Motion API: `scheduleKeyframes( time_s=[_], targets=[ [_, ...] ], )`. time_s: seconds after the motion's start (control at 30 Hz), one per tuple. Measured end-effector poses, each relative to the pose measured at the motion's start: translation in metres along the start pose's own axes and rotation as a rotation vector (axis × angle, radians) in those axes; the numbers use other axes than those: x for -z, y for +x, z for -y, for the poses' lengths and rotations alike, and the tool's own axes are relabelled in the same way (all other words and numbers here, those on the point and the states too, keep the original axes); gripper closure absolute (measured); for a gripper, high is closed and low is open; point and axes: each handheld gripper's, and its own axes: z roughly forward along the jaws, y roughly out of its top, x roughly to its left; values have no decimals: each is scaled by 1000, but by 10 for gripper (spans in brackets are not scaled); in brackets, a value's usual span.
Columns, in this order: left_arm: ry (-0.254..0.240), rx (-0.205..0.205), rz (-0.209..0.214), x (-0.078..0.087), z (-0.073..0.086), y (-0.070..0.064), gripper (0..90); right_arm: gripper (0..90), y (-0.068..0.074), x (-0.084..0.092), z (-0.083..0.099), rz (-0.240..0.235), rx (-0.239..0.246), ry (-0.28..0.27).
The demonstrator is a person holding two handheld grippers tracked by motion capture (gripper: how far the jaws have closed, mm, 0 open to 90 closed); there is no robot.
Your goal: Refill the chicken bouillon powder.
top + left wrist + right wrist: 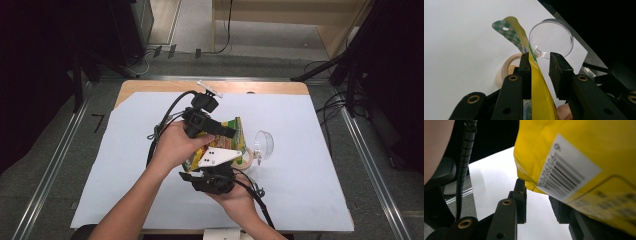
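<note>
Mid-table on the white sheet point(125, 165), the left gripper point(227, 131) comes in from about 9 o'clock. Its jaws sit apart with the yellow snack bag point(537, 85) between them, touching only the left pad. At 3 o'clock of the bag there's a clear lid point(263, 144), with a tan bowl point(507, 67) underneath. The right gripper point(220, 167) is at 6 o'clock, jaws apart, the bag's corner hanging just over them.

A wooden table point(280, 88) under white sheeting point(310, 165) stands on grey floor point(60, 165), dark stands point(350, 65) behind.
</note>
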Motion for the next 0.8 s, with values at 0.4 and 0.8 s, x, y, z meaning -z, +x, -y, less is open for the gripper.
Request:
scheduleKeyframes(
  time_s=[0.4, 0.8],
  targets=[
    [-1, -48, -45, 1, 0, -6, 754, 693, 2, -1, -1, -1, -16, -20],
    [-1, -62, -59, 3, -1, -3, 766, 695, 3, -4, -6, -4, -28, -12]
  ],
)
